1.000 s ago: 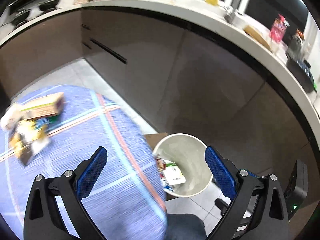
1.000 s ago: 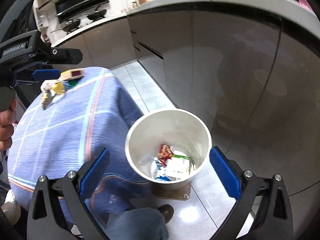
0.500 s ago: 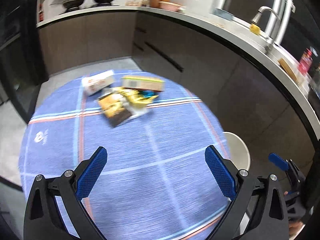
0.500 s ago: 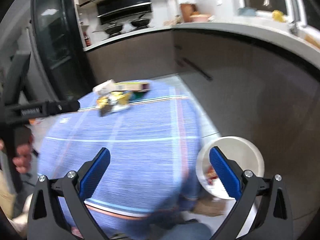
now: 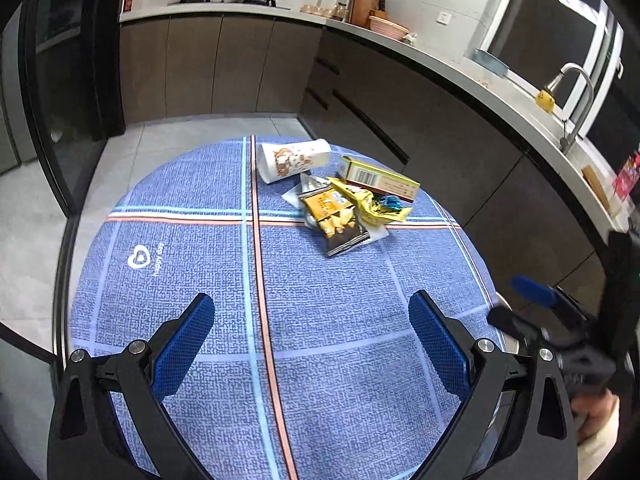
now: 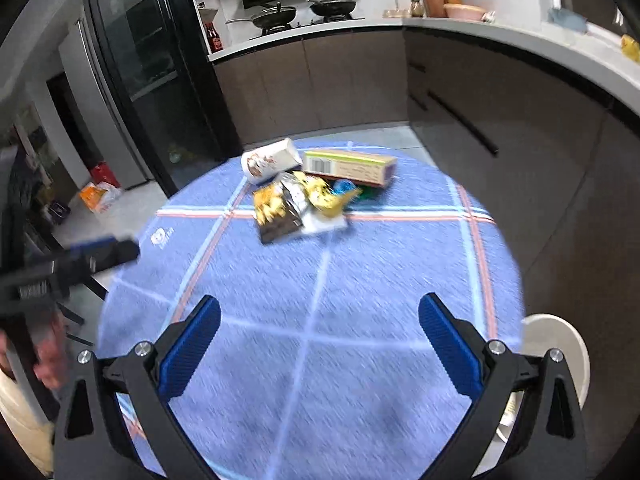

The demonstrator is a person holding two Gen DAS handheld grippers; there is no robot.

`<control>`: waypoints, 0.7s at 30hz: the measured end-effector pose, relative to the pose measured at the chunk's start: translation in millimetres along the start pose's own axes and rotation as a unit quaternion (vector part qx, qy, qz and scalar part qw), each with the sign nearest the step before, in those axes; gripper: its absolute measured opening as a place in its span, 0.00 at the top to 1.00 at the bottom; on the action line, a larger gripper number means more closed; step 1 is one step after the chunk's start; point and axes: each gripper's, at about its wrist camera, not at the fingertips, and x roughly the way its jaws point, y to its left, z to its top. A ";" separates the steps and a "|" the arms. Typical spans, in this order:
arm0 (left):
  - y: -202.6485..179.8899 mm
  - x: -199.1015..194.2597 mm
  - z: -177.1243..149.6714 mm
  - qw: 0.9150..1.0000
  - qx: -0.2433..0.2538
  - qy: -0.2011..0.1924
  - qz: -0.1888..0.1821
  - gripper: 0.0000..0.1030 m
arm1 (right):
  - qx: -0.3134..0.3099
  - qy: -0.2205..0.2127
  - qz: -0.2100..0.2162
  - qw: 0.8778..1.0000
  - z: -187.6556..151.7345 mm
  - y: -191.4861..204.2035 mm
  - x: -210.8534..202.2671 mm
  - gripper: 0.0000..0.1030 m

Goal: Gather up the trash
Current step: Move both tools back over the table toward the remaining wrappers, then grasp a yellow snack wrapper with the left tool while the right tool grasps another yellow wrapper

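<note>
- Overhead, the left gripper [image 5: 311, 344] hung above the near half of the round table [image 5: 192, 264], jaws spread wide, nothing between the blue pads [image 5: 182, 350].
- Right gripper [image 6: 320, 350] likewise released and empty, over the near part of the same table; this view was motion-blurred.
- Table covered by a blue cloth with pale blue and orange-red crossing stripes and a small white heart logo [image 5: 138, 259].
- Trash sat in one cluster on the far side of the table, well apart from both grippers.
- White paper cup [image 5: 294, 159] with a cartoon print lay on its side at the far left of the cluster.
- Long yellow-green carton [image 5: 380, 179] with a barcode lay flat at the far right, just beside the cup.
- Yellow-and-black snack packet [image 5: 334, 220] lay nearest of the pile, on top of a clear or white wrapper.
- Crumpled yellow wrapper [image 5: 372, 204] between packet and carton, a small blue scrap [image 5: 390, 201] touching it.
- White bin [image 6: 560, 354] stood on the floor past the table's right edge, low right in the right wrist view; contents could not be made out.
- Each gripper showed at the edge of the other's view, with a hand [image 6: 50, 360] blurred on the left one's handle.
- Dark kitchen cabinets [image 5: 400, 92] and a pale countertop curved behind the table.
</note>
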 end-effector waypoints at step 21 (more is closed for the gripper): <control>29.0 55.7 25.3 0.999 -0.013 0.026 -0.018 0.19 | 0.017 0.041 -0.013 0.999 68.9 -18.4 137.3 0.59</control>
